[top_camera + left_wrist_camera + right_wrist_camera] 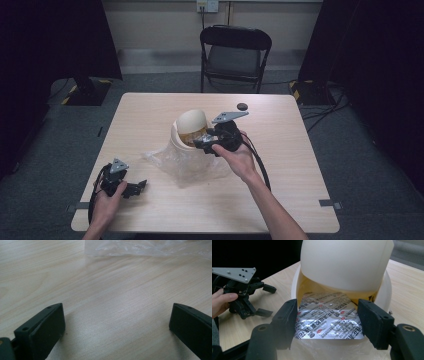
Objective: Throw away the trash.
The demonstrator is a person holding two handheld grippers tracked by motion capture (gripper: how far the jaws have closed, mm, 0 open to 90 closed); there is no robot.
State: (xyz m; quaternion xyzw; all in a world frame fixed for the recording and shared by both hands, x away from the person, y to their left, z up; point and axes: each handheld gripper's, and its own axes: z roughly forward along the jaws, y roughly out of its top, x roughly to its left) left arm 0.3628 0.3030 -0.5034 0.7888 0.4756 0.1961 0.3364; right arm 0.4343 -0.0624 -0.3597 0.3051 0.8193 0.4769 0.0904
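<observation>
A cream bin with a swing lid stands mid-table on a clear plastic bag. A silver blister pack with red print lies in the bin's mouth, under the tilted lid. My right gripper is at that mouth, its jaws pressed to the pack's two side edges and narrower than fully wide. In the high view the right gripper points left into the bin. My left gripper rests on the table at the front left, jaws wide apart with nothing between them; the left gripper also appears in the right gripper view.
A small black round object lies on the table behind the bin. A black folding chair stands beyond the far edge. The bag's edge lies just ahead of the left jaws.
</observation>
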